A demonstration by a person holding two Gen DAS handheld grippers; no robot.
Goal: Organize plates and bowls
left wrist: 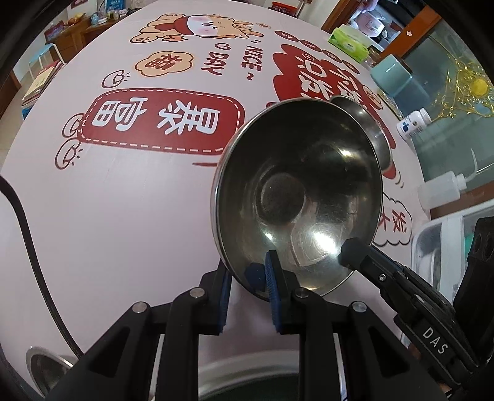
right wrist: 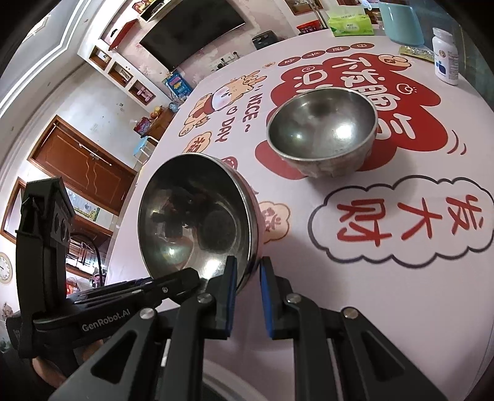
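Observation:
A shiny steel bowl [left wrist: 296, 197] [right wrist: 197, 216] is held tilted above the printed tablecloth, its opening turned toward both cameras. My left gripper [left wrist: 248, 271] is shut on its near rim, one blue pad inside and one outside. My right gripper [right wrist: 248, 268] is shut on the rim a short way along, and its black fingertip [left wrist: 352, 250] shows inside the bowl in the left wrist view. The left gripper [right wrist: 185, 277] appears at the bowl's lower left edge in the right wrist view. A second steel bowl [right wrist: 321, 132] [left wrist: 370, 123] stands upright on the table beyond.
Along the table's far edge stand a green tissue box [right wrist: 350, 23], a teal container [left wrist: 392, 77] and a white pill bottle [right wrist: 446, 58]. A squeeze bottle [left wrist: 438, 188] and a white rack [left wrist: 432, 243] sit on the right. Another steel rim [left wrist: 40, 364] and a black cable [left wrist: 27, 234] lie near left.

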